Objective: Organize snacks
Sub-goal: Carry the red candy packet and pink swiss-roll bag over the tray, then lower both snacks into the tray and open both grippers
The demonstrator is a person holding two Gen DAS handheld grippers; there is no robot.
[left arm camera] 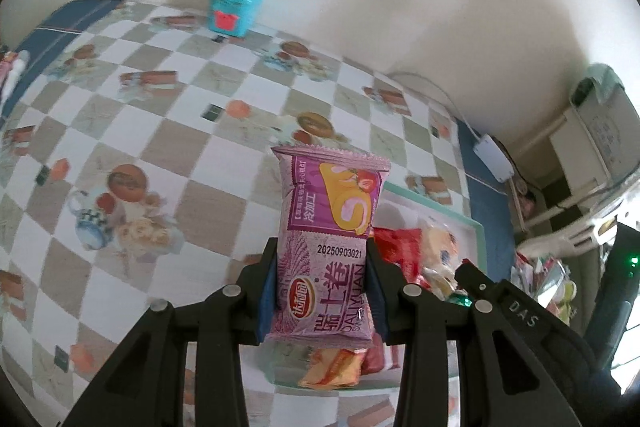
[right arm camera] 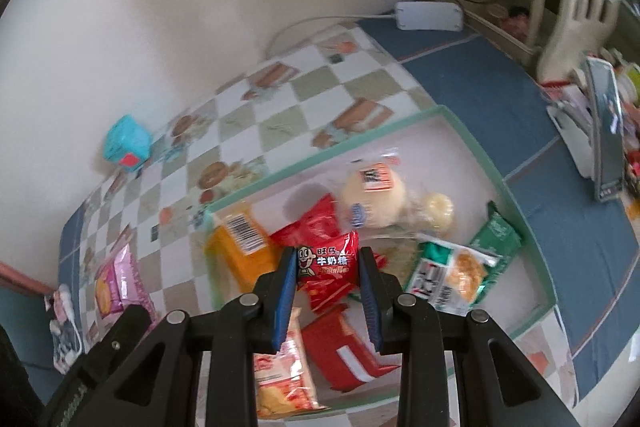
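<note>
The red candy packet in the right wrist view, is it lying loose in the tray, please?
No, the red candy packet is pinched between the right tool's fingers above the tray.

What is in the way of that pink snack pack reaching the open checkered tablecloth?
Nothing visible. The left gripper holds the pink snack pack up above the checkered tablecloth, which lies bare around it; the teal box sits far back by the wall.

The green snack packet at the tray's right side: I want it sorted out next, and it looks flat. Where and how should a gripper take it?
The green snack packet lies flat, tilted against the tray rim, partly under a white-and-green packet. Probably best to come from above and pinch its free upper crimped end across the narrow width, since the lower end is covered.
</note>
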